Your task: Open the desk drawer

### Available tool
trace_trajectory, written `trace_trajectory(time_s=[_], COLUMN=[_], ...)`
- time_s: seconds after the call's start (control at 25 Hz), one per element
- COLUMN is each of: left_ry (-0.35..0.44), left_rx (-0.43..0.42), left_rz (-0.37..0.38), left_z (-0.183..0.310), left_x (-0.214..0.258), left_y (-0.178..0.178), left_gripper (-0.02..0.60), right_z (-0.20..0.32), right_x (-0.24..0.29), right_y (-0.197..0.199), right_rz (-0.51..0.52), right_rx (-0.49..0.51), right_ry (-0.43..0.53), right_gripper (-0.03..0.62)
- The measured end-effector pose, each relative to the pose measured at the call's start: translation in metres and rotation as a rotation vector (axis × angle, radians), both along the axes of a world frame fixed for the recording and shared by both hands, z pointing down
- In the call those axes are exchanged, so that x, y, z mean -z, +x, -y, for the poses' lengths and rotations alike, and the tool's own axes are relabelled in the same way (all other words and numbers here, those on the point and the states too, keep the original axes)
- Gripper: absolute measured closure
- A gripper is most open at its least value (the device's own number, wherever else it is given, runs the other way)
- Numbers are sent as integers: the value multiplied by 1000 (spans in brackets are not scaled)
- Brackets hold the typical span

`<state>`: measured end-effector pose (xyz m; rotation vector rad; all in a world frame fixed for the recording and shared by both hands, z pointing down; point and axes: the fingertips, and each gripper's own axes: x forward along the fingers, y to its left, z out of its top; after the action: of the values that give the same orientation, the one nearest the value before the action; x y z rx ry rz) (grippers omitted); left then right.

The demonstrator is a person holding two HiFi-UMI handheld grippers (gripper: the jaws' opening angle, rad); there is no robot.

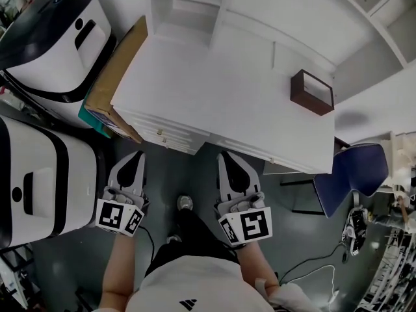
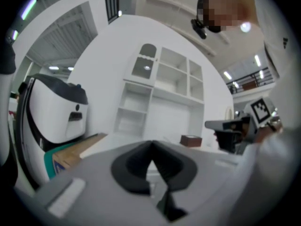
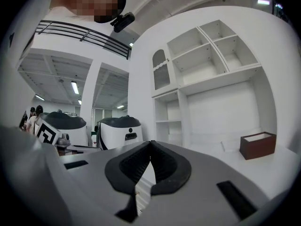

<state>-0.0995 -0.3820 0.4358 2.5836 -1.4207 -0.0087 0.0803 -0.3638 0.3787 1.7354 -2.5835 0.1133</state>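
Worktop: white desk top [image 1: 221, 96], seen from steeply above, mostly bare.
Desk drawer: its white front [image 1: 166, 137] sits under the near edge of the worktop, towards the left end. It bears small knobs and lies flush with the rest of the front, so it is shut.
Left gripper: [image 1: 136, 153] is held in the person's left hand, low in front of the desk. Its tips point at the drawer front, near it but not touching.
Left jaws: pressed together at the tips, nothing between them.
Right gripper: [image 1: 224, 153] is held in the right hand, beside the left one and well apart from it. It points at the desk front further right, clear of it.
Right jaws: together as well, with nothing gripped.
Marker cubes: one at the back of each gripper, close to the person's wrists.
Brown box: [image 1: 312, 91] is open-topped and stands on the right part of the worktop, near the far edge.
Shelf unit: white open compartments [image 1: 188, 8] rise behind the worktop; those in view hold nothing.
Cardboard sheets: [image 1: 120, 64] lean against the left end of the desk, with a teal edge showing underneath.
Machines: two white-and-black housings, one [image 1: 55, 38] beyond the cardboard, one [image 1: 39, 181] left of the left gripper.
Chair: blue seat [image 1: 351, 174] on the floor, right of the desk.
Floor: grey, with black cables [image 1: 312, 262] at the lower right.
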Motion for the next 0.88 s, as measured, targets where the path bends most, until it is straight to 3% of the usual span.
trace_trajectory(time_s=[0.36, 0.88], left_ry=[-153, -332], left_rx=[-35, -8], left_rz=[40, 121], left_z=[31, 76], left_x=[-92, -197], left_y=[17, 20], left_gripper=[569, 495], right_z=[13, 23], right_x=[-27, -55], right_y=[7, 27], right_rz=[8, -30], right_rx=[4, -24], right_ry=[-52, -89], right_gripper=[592, 592])
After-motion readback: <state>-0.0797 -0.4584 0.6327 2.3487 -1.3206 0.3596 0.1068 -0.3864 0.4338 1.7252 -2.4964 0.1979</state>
